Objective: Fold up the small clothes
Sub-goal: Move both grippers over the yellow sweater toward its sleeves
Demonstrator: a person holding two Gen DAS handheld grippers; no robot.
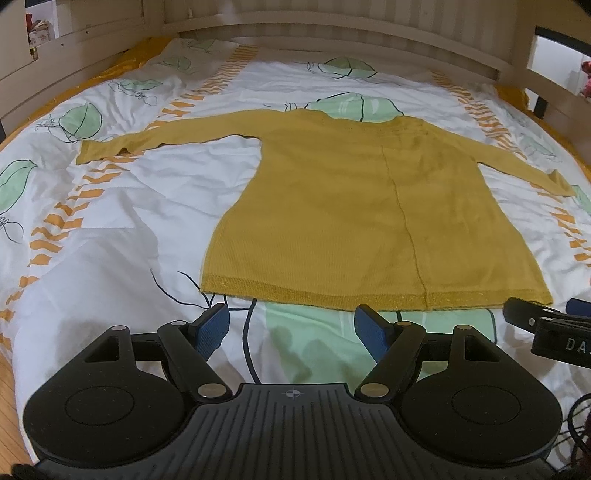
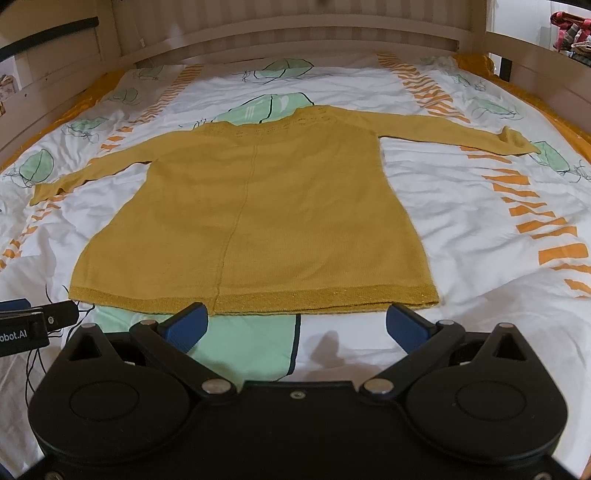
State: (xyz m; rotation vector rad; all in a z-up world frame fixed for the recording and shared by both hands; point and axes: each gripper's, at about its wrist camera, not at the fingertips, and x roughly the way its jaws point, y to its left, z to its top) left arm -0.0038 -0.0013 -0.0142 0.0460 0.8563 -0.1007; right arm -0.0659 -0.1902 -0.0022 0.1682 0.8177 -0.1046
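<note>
A mustard-yellow knit sweater (image 1: 354,206) (image 2: 258,214) lies flat on the bed, hem toward me, both sleeves spread out to the sides. My left gripper (image 1: 291,321) hovers just short of the hem's left half, open, with nothing between its blue pads. Its fingers (image 2: 37,317) also show at the left edge of the right wrist view. My right gripper (image 2: 295,319) stands open just before the hem's right half, empty. The right gripper's fingers (image 1: 535,315) show at the right edge of the left wrist view.
The sweater rests on a white quilt (image 1: 110,221) (image 2: 480,221) printed with green leaves and orange stripes. A pale wooden headboard (image 1: 332,40) (image 2: 295,33) closes the far side, and wooden side rails (image 2: 48,92) run along the bed. Wooden floor (image 1: 7,406) shows at the left.
</note>
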